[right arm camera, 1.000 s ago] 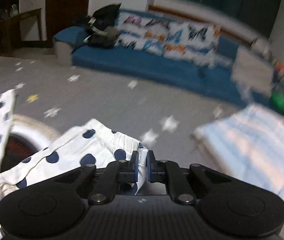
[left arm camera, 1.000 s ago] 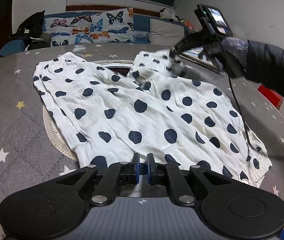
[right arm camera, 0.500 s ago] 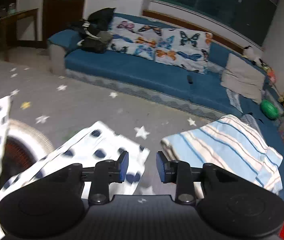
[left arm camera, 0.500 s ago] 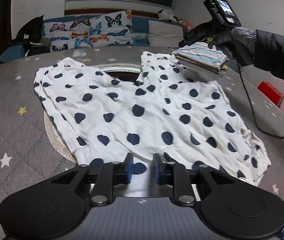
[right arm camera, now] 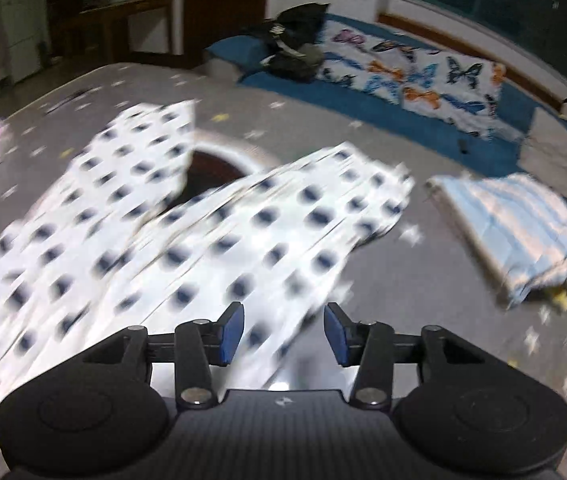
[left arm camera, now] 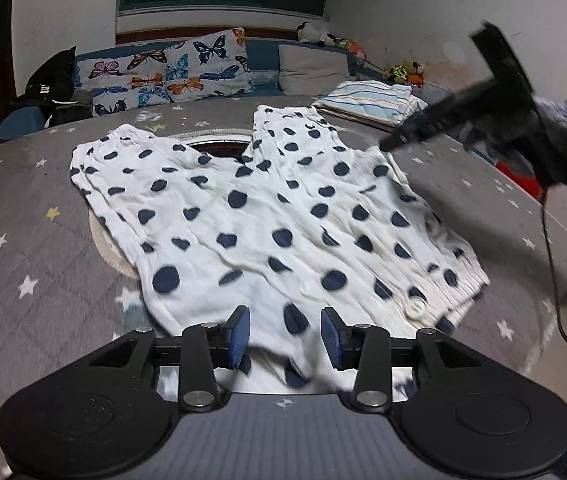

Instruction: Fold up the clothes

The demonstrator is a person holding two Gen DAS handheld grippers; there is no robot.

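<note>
White trousers with dark blue dots (left arm camera: 267, 216) lie spread flat on the grey star-patterned table (left arm camera: 23, 240), both legs pointing away from me, waistband at the near edge. My left gripper (left arm camera: 284, 334) is open just above the waistband, holding nothing. My right gripper (left arm camera: 389, 145) shows in the left wrist view above the right side of the trousers, blurred by motion. In the right wrist view the right gripper (right arm camera: 283, 334) is open and empty over the right trouser leg (right arm camera: 251, 248).
A folded blue-striped garment (left arm camera: 371, 98) lies at the far right of the table; it also shows in the right wrist view (right arm camera: 523, 232). A round woven mat with a dark centre (left arm camera: 219, 146) lies under the trousers. A blue sofa with butterfly cushions (left arm camera: 163, 76) stands behind.
Both grippers opened and let go of the trousers, which now lie flat. The right gripper pulled back from the far leg end towards the near right side.
</note>
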